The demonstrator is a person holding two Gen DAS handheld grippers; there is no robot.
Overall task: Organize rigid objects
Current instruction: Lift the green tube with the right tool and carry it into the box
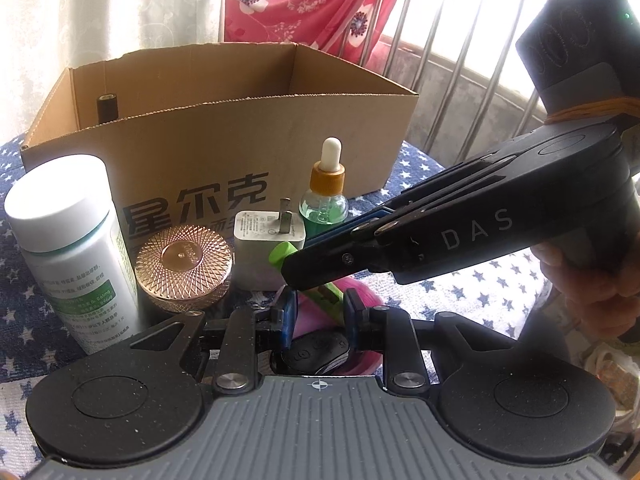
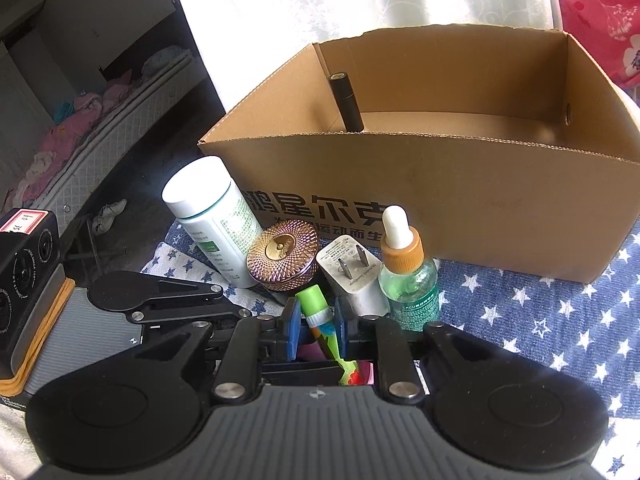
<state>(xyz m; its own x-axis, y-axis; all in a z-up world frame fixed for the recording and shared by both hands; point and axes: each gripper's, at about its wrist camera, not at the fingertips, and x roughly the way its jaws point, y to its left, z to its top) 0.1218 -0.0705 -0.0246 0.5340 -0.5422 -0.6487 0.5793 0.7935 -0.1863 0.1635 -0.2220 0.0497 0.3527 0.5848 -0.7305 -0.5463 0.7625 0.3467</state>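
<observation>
Gripping a slim green tube with a printed label (image 2: 320, 322), the right gripper (image 2: 316, 326) has its blue pads nearly together on the tube's upper part, seemingly to lift it out of the clutter. The tube sits at lower centre of the right wrist view, its long axis running up the frame, capped end pointing toward the brown cardboard box (image 2: 460, 184) and tilted slightly left. In the left wrist view the left gripper (image 1: 318, 316) sits at lower centre, jaws narrowly apart, with the tube's lower end and something pink between them; whether its pads press on anything I cannot tell. Lined up against the box's front wall, probably awaiting sorting, stand a white plastic bottle (image 2: 212, 216), a round copper-toned patterned jar (image 2: 280, 254), a white plug adapter (image 2: 352, 276) and a green glass dropper bottle (image 2: 406, 272). A dark cylinder (image 2: 346, 100) already leans inside the box's left corner.
</observation>
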